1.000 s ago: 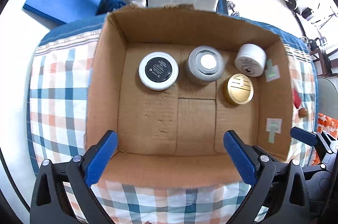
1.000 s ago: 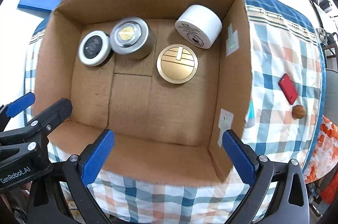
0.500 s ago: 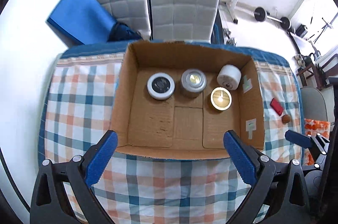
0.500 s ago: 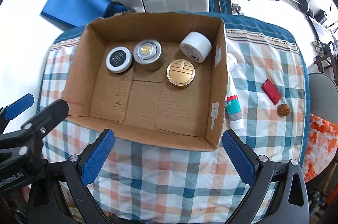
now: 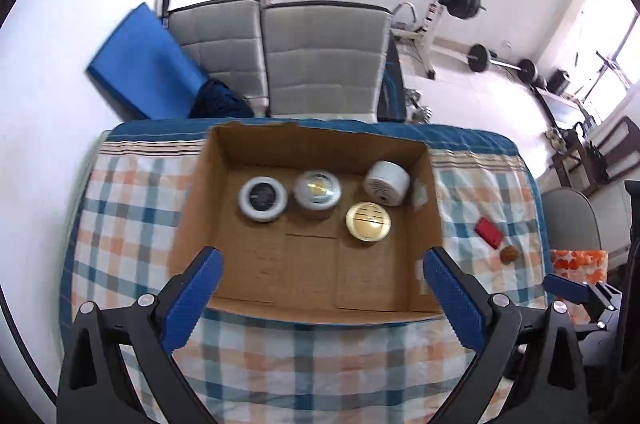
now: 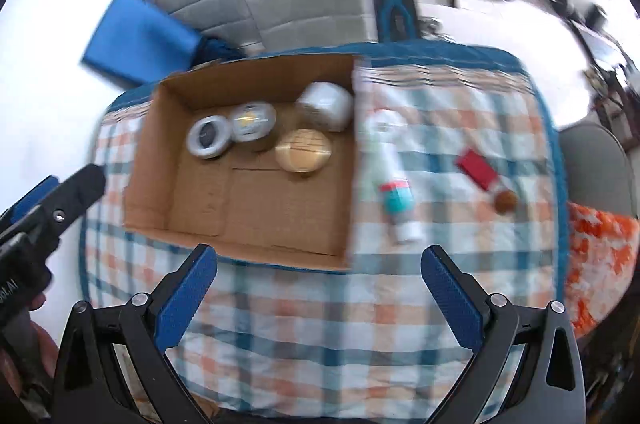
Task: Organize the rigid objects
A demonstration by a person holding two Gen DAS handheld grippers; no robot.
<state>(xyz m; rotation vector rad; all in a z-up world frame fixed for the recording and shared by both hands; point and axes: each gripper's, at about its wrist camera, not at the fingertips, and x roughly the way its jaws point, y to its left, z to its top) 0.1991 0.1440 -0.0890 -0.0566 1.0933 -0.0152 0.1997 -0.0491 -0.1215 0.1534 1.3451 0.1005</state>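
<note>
Through my left wrist camera, my left gripper [image 5: 322, 282] hangs with its blue fingers [image 5: 196, 288] spread wide and nothing between them, above the near edge of the cardboard box [image 5: 200, 192]; the box sits open on the checked tablecloth [image 5: 132, 208]; inside, along the far wall, stand a white jar with a black lid [image 5: 262, 199], a silver tin [image 5: 317, 191] just beside it, and a white tub [image 5: 387, 182] tipped on its side in the far right corner; a gold-lidded tin [image 5: 368, 221] lies flat in front of the tub; to the right of the box, on the cloth, lie a red block [image 5: 488, 232] and a small brown nut [image 5: 509, 255], near each other; grey padded chairs [image 5: 320, 64] stand behind the table.

Through my right wrist camera, blurred by motion, my right gripper [image 6: 320, 284] is likewise wide apart and empty, over the cloth in front of the box [image 6: 152, 160]; the four containers show in the box's far half; a tube [image 6: 394, 180] lies on the cloth just beside the box's right wall; the red block [image 6: 476, 168] and the nut [image 6: 505, 201] lie farther right; my left gripper's body shows at the left edge.
</note>
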